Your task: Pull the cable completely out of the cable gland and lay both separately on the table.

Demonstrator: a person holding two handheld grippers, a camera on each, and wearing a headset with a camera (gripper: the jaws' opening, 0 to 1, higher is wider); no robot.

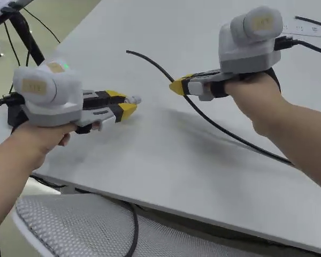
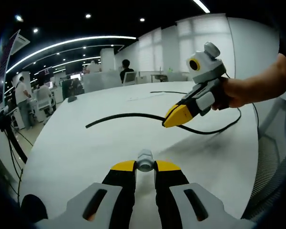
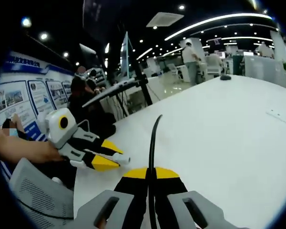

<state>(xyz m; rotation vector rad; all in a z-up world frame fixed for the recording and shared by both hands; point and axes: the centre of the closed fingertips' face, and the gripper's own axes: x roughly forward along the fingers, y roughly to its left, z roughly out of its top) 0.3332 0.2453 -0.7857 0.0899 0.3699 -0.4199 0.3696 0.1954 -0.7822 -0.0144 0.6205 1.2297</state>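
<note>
A small grey cable gland (image 2: 145, 160) sticks out from between the yellow tips of my left gripper (image 2: 145, 166), which is shut on it just above the white table; the same gland (image 1: 132, 100) shows at the left gripper (image 1: 127, 105) tips in the head view and as a pale stub (image 3: 124, 159) in the right gripper view. A black cable (image 1: 150, 61) is free of the gland. My right gripper (image 1: 176, 85) is shut on the cable, whose loose end (image 3: 155, 126) runs forward over the table. The cable (image 2: 124, 116) trails back under the right hand.
The white table (image 1: 166, 155) stretches wide around both grippers. A black stand (image 1: 24, 29) stands off the far left corner. A mesh chair (image 1: 80, 225) sits below the near edge. A white power strip (image 1: 310, 29) lies at the far right. People stand in the room behind.
</note>
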